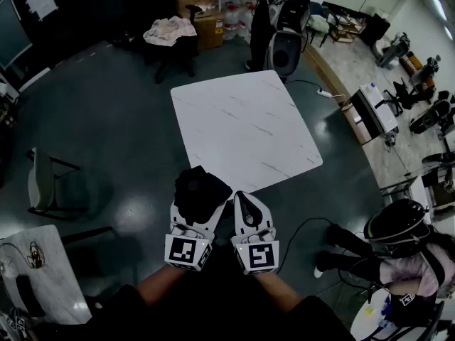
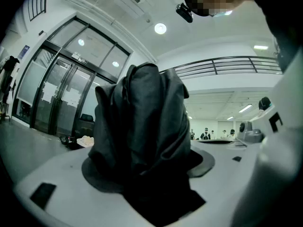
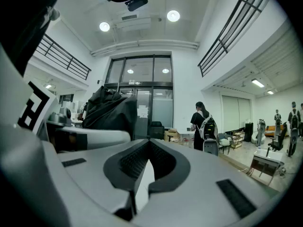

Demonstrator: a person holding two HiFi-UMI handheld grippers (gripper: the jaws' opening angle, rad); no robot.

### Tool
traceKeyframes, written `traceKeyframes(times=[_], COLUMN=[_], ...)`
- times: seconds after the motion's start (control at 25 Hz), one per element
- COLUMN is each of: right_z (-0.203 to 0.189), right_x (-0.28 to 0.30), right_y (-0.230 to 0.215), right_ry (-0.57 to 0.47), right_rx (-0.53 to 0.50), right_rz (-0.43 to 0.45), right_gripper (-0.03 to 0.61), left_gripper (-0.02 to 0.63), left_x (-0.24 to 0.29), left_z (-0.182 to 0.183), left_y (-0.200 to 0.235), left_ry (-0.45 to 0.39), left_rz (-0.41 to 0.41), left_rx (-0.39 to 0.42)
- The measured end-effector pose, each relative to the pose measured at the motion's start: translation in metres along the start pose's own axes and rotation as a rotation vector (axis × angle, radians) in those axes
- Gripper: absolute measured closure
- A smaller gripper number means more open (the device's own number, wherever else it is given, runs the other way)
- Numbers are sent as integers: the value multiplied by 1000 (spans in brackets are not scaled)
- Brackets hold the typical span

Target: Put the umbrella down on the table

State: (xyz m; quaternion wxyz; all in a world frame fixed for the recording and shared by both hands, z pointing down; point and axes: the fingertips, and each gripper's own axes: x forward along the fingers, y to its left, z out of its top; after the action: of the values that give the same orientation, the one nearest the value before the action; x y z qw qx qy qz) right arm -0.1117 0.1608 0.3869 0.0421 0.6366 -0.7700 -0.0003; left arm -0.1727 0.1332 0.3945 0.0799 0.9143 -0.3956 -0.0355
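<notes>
Currently listed, item one: umbrella (image 1: 201, 190), black, folded, fabric bunched. Location: in my left gripper (image 1: 198, 210), whose jaws are spread wide and clamped round the bundle. It is carried in the air at the near corner of the table (image 1: 245, 123), not resting on it as far as I can judge. Reason for hold: the thick fold needs a broad grip, and carrying it level and clear of the top lets me bring it over the white surface before lowering. Orientation: in the left gripper view it rises out of the jaws toward the ceiling, so its long axis looks roughly upright, crossing the jaws. Which end is the handle I cannot tell. Item two: right gripper (image 1: 243, 206), jaws together, nothing between them, held just beside the left, apparently spare for this job.
</notes>
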Motion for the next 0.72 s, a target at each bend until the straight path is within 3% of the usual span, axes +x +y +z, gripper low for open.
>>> traceKeyframes(times=[0.48,0.72], right_z=[-30,-34], right_x=[6,39], right_y=[-24,-82], right_ry=[23,32], right_rx=[88,99], right_rz=[-36,-53], right_gripper=[561,561], left_gripper=[262,262], left_x=[11,68], left_z=[-26,-34], left_y=[12,15], left_ry=[29,66], left_rz=[9,39], left_rx=[-54,-56])
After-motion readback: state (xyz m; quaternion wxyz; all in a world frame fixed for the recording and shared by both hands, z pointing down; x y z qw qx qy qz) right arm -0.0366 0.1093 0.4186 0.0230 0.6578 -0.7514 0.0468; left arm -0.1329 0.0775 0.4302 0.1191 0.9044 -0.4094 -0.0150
